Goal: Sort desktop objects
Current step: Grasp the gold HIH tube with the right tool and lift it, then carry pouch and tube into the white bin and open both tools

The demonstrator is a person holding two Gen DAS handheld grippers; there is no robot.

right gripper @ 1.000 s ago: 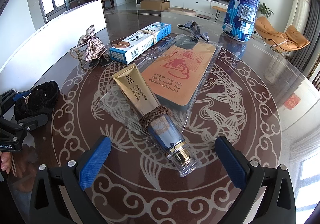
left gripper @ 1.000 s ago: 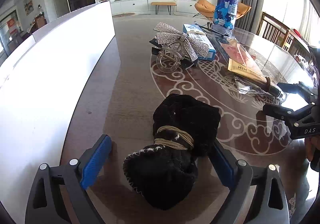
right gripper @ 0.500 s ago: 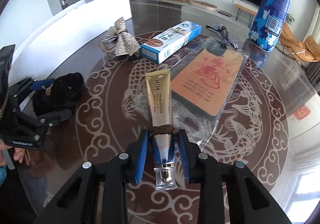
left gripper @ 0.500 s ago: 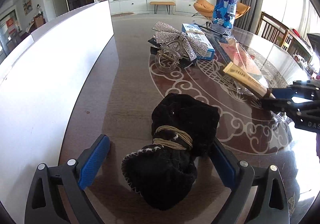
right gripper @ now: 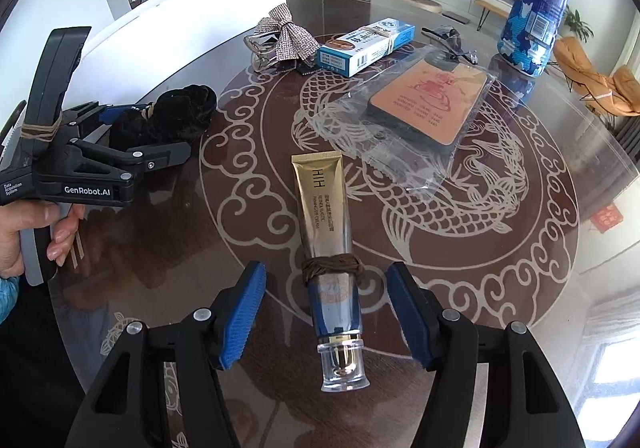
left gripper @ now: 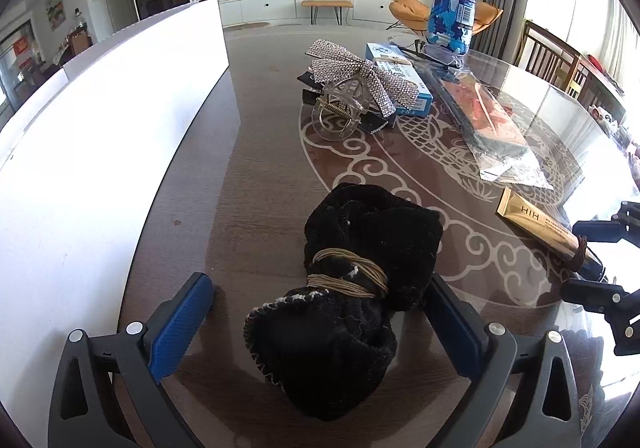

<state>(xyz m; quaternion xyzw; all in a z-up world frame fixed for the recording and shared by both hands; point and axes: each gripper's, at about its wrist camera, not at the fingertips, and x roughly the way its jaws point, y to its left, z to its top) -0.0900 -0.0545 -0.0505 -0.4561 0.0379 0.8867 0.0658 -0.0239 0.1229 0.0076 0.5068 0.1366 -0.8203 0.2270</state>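
The gold cream tube [right gripper: 322,216] lies on the glass tabletop [right gripper: 500,288], cap toward you, between your right gripper [right gripper: 326,322]'s jaws; they are opening and the pads stand clear of it. At the near left, your left gripper [left gripper: 316,324] stands wide around the black cloth bundle [left gripper: 360,280], its right pad just beside the cloth, gripping nothing.

Both grippers tilt downward: left gripper [left gripper: 320,324] spread wide, right gripper [right gripper: 326,314] with jaws opening.
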